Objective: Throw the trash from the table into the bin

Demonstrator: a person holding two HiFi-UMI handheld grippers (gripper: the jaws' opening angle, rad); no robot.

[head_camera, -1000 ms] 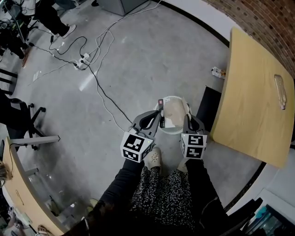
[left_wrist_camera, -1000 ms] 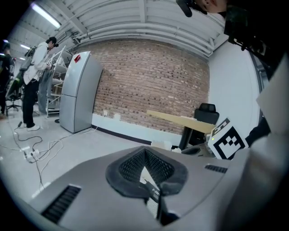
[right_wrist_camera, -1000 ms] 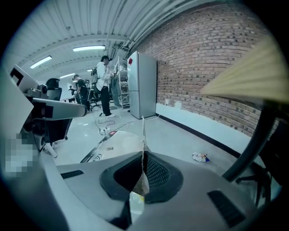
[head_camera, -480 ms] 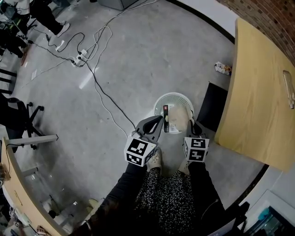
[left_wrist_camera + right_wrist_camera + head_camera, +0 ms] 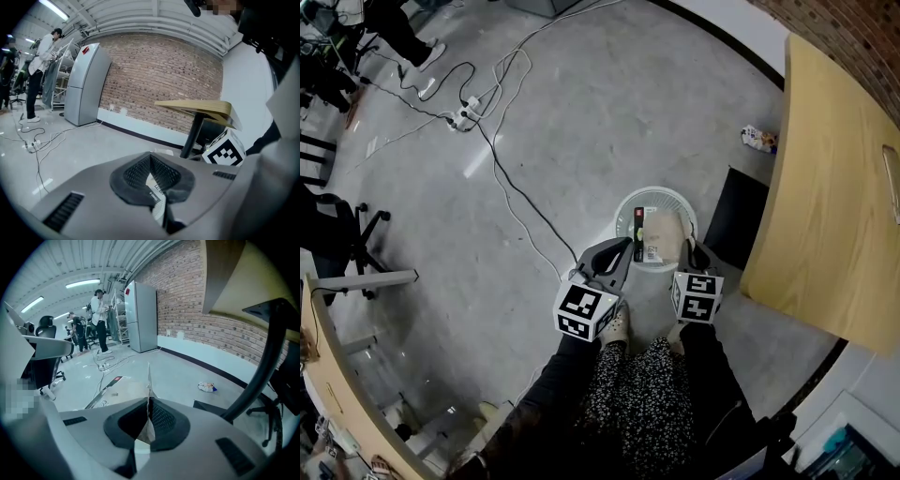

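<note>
Both grippers lower than one second ago, flat wrapper (image 5: 656, 240) carried down too. Left gripper (image 5: 626, 249) fingers pinching wrapper edge; right gripper (image 5: 688, 247) fingers pinching opposite edge. Wrapper over white bin (image 5: 621, 208), frame centre.

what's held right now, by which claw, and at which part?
One flat wrapper, held over the bin. The left claw is shut on its left edge, the right claw on its right edge.
</note>
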